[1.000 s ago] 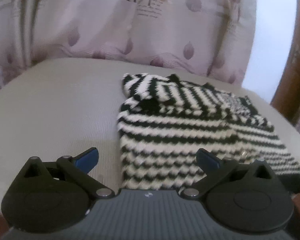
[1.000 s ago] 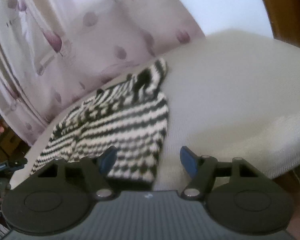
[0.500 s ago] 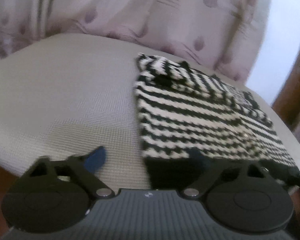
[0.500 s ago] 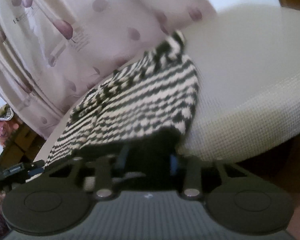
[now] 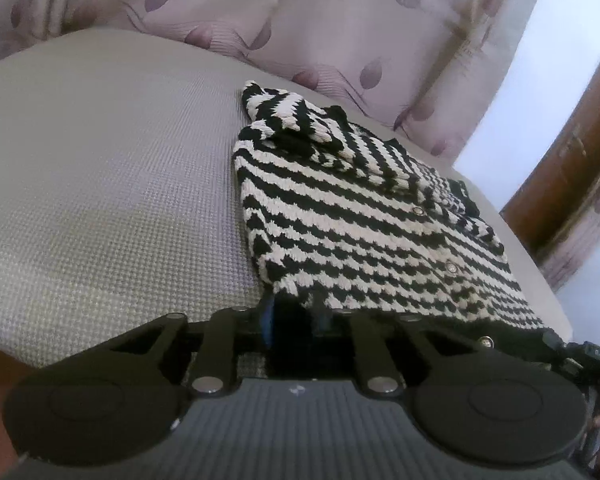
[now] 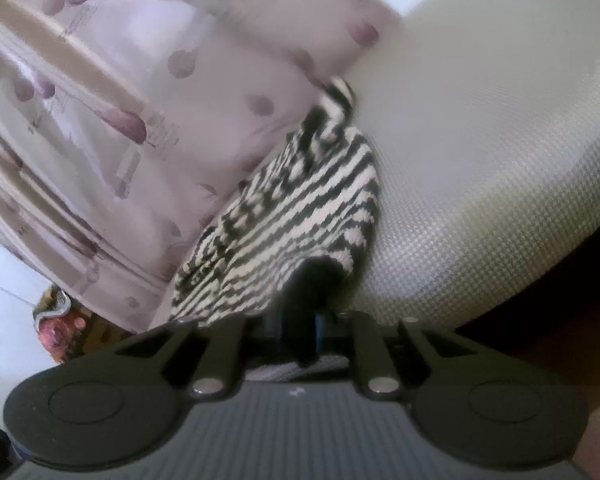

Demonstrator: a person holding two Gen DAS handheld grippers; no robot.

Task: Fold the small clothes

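Observation:
A black-and-white striped knit garment (image 5: 360, 216) lies flat on a pale woven cushion (image 5: 100, 200), its black hem at the near edge. My left gripper (image 5: 294, 314) is at the garment's near left corner; its jaws are closing and the hem sits pinched between the blue pads. In the right wrist view the same garment (image 6: 300, 216) rises in a small hump at its near right corner. My right gripper (image 6: 300, 320) is closing on that corner, with dark hem fabric bunched between its fingers.
A pink patterned curtain (image 5: 260, 12) hangs behind the cushion, and it also fills the left of the right wrist view (image 6: 100, 100). A brown wooden frame (image 5: 580, 160) stands at the far right. The cushion's front edge (image 6: 500, 280) drops off beside my right gripper.
Both grippers sank to the garment's near hem and their jaws came together on it from wide open. The right corner of the garment now bulges upward.

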